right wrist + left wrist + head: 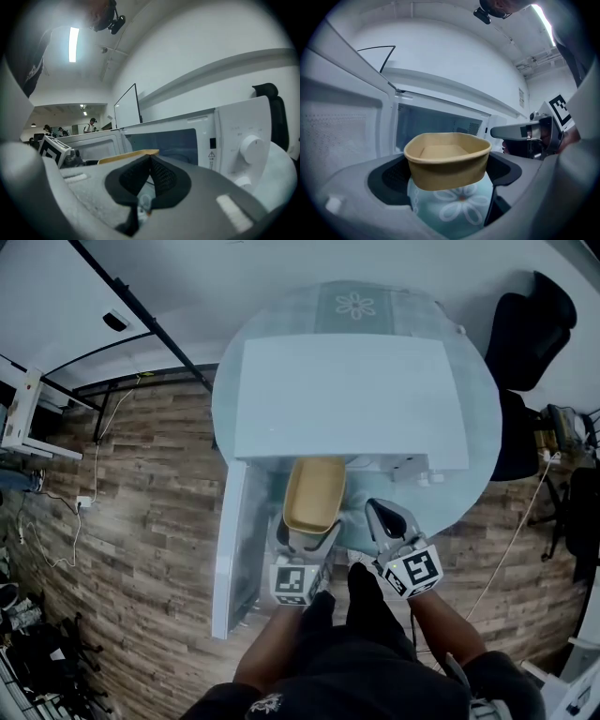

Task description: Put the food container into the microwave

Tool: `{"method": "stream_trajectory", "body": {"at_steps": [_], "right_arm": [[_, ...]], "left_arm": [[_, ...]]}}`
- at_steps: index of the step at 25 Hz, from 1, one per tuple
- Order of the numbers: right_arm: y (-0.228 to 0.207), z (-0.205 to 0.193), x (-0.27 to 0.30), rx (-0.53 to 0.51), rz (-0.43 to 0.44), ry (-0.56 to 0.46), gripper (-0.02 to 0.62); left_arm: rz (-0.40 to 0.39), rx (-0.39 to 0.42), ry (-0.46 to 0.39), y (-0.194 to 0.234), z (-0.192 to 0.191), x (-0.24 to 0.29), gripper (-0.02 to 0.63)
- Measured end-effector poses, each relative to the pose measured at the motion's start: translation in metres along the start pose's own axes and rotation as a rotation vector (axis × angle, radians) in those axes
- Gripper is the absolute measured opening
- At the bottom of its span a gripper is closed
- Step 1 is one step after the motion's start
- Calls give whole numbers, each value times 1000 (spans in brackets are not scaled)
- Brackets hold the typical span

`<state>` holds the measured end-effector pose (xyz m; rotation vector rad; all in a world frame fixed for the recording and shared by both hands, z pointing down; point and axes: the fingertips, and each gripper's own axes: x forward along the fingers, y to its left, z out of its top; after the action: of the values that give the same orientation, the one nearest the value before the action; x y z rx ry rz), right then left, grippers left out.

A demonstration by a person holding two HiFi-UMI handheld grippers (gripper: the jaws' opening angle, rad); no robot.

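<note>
The food container (314, 493), a tan empty tub, is held at the mouth of the white microwave (347, 399). My left gripper (305, 540) is shut on its near end. In the left gripper view the container (447, 159) hangs between the jaws above the floral tablecloth, and the microwave cavity (436, 126) lies straight ahead. My right gripper (384, 521) hovers just right of the container, its pads pressed together on nothing. In the right gripper view, the right gripper (150, 161) points at the microwave front and the container rim (129, 156) shows at left.
The microwave door (234, 549) hangs open to the left and fills the left side (337, 126) of the left gripper view. Control knobs (253, 149) sit on the microwave's right. The round table (478, 456) carries it, and a black chair (525, 324) stands at the far right.
</note>
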<state>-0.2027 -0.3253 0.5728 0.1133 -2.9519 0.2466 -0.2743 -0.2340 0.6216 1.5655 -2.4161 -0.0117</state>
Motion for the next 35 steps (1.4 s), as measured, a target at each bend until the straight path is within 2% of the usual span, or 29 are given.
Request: {"method": "stream_trajectory", "body": {"at_steps": [7,21,31,35], "right_arm": [[-16,-23,15,-13,10,29,2],[-27,-46,44,0,53,50,2],[-43,-56,56,33,44,61,2],[-60,-61,54,58,15,69,2]], "left_arm": [[32,62,19,11,-9,27,500],[98,62,27,33,-20,73,500],[105,93,47,39,-28,109,500],[120,92,51,42,-29,123,500]]}}
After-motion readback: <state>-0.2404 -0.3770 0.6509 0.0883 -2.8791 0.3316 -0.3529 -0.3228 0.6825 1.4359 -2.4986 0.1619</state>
